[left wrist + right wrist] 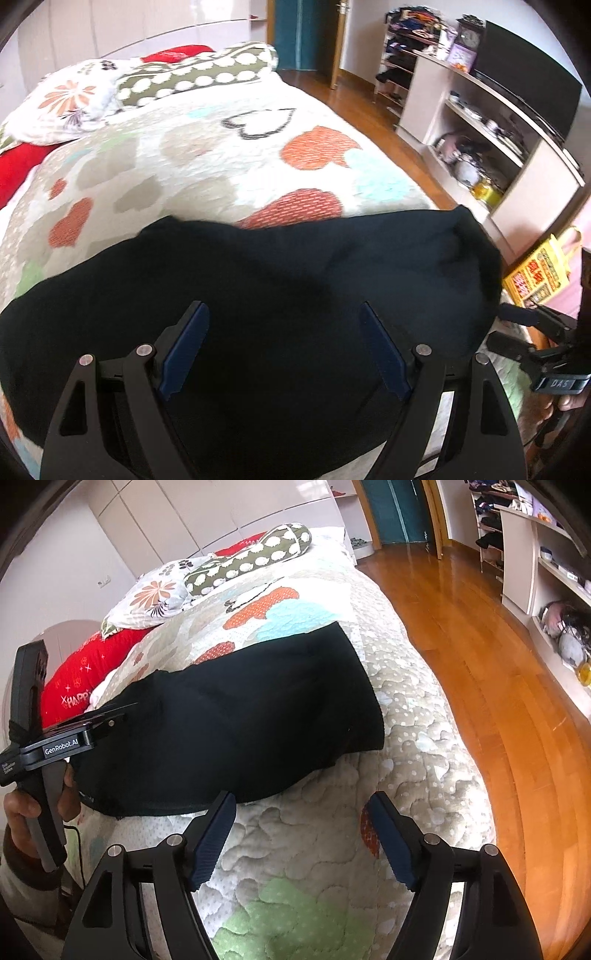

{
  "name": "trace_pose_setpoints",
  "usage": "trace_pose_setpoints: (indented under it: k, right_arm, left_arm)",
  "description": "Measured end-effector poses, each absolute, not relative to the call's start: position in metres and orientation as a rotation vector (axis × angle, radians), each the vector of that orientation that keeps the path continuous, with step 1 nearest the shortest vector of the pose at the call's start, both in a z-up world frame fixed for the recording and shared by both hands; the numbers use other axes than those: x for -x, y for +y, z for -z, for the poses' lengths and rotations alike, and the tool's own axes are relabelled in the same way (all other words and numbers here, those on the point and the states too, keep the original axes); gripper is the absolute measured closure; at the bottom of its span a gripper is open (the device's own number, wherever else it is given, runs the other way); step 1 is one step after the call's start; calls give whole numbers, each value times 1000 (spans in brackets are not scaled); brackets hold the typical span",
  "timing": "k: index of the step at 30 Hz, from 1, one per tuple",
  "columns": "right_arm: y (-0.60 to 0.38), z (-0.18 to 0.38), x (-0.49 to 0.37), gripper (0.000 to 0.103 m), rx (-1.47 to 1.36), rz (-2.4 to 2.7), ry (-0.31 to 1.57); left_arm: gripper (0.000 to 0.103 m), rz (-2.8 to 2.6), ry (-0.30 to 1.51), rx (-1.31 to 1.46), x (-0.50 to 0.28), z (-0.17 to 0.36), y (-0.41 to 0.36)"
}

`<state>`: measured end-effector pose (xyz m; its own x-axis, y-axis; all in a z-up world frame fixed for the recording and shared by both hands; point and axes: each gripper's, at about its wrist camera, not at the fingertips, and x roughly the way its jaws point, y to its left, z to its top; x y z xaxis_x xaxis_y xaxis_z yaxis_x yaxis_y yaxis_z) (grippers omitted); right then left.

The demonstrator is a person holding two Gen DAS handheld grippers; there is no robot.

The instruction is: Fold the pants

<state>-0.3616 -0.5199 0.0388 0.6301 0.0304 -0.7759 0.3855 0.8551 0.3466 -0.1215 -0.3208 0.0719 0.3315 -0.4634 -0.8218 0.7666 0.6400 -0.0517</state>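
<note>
Directly below and ahead of our left gripper (284, 347) lie the black pants (258, 280), folded into a wide dark bundle on the bed (207, 158). In the left wrist view the bundle runs across our fingers, from far left to far right, so its long axis is crosswise to this gripper. Both jaws stand wide apart, with the blue pads (186, 350) over the cloth. We cannot tell if they touch the fabric; nothing is pinched between them.

Ahead and to the left of our right gripper (301, 836) we see the same pants (236, 716) as a long dark shape. Its long axis goes from the near left, beside the left gripper (110, 716), up toward the far right, where a straight edge points to the head of the bed. The near hem lies just beyond the left fingertip of the right gripper. This gripper is also wide open and holds nothing; between its fingers we see only the quilted bedspread (303, 849).

Beyond the pants lie a dotted pillow (251, 559), a flowered pillow (151, 598) and a red pillow (85, 668). To the right of the bed is the wooden floor (480, 646).
</note>
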Motion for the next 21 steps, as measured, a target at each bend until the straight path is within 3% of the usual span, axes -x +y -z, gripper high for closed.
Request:
trace_pose_setpoints:
  k: [21]
  right_arm:
    - [-542,-26,338,20,-644,230,803]
  left_arm:
    - [19,1044,965,-530,118,-50,-449]
